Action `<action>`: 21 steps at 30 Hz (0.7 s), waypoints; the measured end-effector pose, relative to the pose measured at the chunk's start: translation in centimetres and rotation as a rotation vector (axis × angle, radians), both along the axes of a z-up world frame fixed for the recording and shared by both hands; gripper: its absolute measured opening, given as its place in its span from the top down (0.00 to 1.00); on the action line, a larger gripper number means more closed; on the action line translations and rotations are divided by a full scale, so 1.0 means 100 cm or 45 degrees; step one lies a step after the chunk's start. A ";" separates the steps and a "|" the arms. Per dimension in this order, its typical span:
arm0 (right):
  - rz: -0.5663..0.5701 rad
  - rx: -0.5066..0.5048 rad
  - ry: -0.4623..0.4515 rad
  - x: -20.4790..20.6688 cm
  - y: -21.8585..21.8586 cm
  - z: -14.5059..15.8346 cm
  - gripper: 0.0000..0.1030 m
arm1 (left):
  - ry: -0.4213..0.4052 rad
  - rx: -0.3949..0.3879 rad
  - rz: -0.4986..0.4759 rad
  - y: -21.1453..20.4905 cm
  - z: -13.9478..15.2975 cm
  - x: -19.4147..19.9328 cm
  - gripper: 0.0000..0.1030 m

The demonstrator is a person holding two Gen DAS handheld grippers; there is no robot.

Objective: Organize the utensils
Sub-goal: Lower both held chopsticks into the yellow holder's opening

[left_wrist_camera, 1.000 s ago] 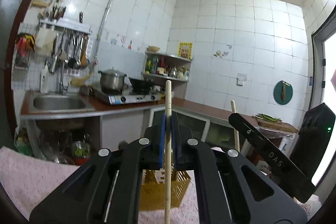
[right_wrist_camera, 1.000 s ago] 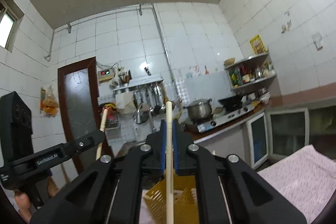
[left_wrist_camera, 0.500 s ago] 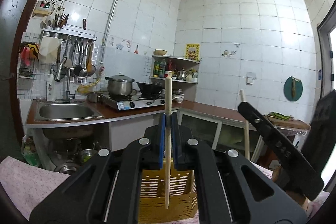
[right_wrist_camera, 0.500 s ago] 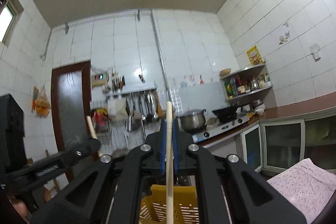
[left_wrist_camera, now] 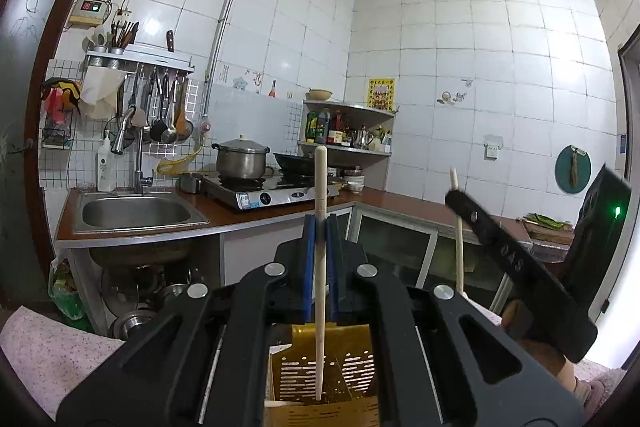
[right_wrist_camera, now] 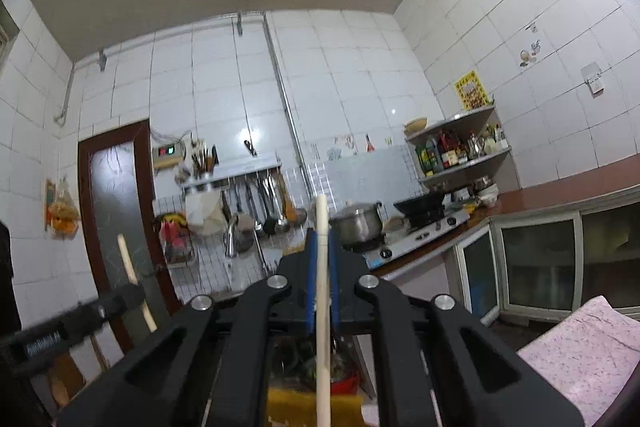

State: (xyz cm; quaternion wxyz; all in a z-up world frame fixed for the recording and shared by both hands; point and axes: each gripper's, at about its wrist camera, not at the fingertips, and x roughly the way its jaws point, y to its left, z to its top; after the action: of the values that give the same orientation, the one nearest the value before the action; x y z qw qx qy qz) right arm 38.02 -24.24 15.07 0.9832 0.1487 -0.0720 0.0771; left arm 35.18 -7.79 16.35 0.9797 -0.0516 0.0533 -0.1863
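My left gripper [left_wrist_camera: 319, 223] is shut on an upright pale wooden chopstick [left_wrist_camera: 320, 307], clamped between its blue pads. The stick's lower end hangs over the open top of a yellow slotted utensil basket [left_wrist_camera: 360, 371] just below. To the right, my right gripper [left_wrist_camera: 464, 197] grips a second chopstick [left_wrist_camera: 459, 251], with a hand behind it. In the right wrist view, my right gripper [right_wrist_camera: 322, 239] is shut on that upright chopstick [right_wrist_camera: 323, 327]. Only the yellow basket's rim [right_wrist_camera: 288, 403] shows at the bottom. At the left, my left gripper [right_wrist_camera: 128, 297] holds its stick [right_wrist_camera: 127, 263].
A pink speckled cloth [left_wrist_camera: 48, 347] covers the table under the basket and reaches the right [right_wrist_camera: 580, 351]. Beyond stand a counter with a steel sink [left_wrist_camera: 136, 213], a gas stove with a pot [left_wrist_camera: 240, 163], glass-door cabinets [right_wrist_camera: 536, 267] and a brown door [right_wrist_camera: 116, 219].
Both grippers have moved forward over the table with their chopsticks. The yellow basket now sits nearer under the left gripper and has dropped to the bottom edge of the right wrist view.
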 end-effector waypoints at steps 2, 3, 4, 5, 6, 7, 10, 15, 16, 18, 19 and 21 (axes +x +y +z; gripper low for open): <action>-0.025 -0.003 -0.034 0.004 0.002 -0.002 0.94 | -0.009 0.016 0.009 -0.001 -0.004 0.001 0.96; -0.039 0.008 -0.051 0.005 0.002 -0.005 0.94 | -0.020 0.032 0.015 -0.003 -0.007 0.001 0.96; -0.046 0.021 -0.065 0.005 0.001 -0.007 0.94 | -0.025 0.039 0.017 -0.005 -0.008 0.001 0.96; -0.053 0.039 -0.080 0.004 0.001 -0.010 0.94 | -0.031 0.046 0.018 -0.006 -0.011 0.002 0.96; -0.073 0.057 -0.098 0.003 0.000 -0.013 0.94 | -0.033 0.051 0.019 -0.007 -0.013 0.003 0.96; -0.083 0.077 -0.115 0.003 -0.002 -0.016 0.94 | -0.032 0.056 0.019 -0.008 -0.015 0.004 0.96; -0.110 0.088 -0.126 0.006 -0.001 -0.018 0.94 | -0.026 0.059 0.013 -0.010 -0.021 0.009 0.96; -0.154 -0.009 -0.163 0.009 0.013 -0.021 0.94 | 0.003 0.054 0.009 -0.011 -0.032 0.019 0.96; -0.157 -0.018 -0.167 0.008 0.014 -0.021 0.94 | 0.016 0.051 0.006 -0.011 -0.036 0.022 0.96; -0.154 -0.028 -0.173 0.010 0.017 -0.022 0.94 | 0.035 0.047 0.000 -0.010 -0.042 0.024 0.96; -0.152 -0.038 -0.172 0.011 0.018 -0.023 0.94 | 0.040 0.052 -0.002 -0.009 -0.045 0.024 0.96; -0.151 -0.052 -0.162 0.015 0.019 -0.024 0.94 | 0.042 0.065 0.002 -0.008 -0.049 0.024 0.96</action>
State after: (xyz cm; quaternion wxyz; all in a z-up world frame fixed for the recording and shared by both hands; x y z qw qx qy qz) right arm 39.54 -22.38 12.70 0.9823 0.1189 -0.1416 0.0294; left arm 37.63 -8.64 11.47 0.9798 -0.0298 0.0741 -0.1834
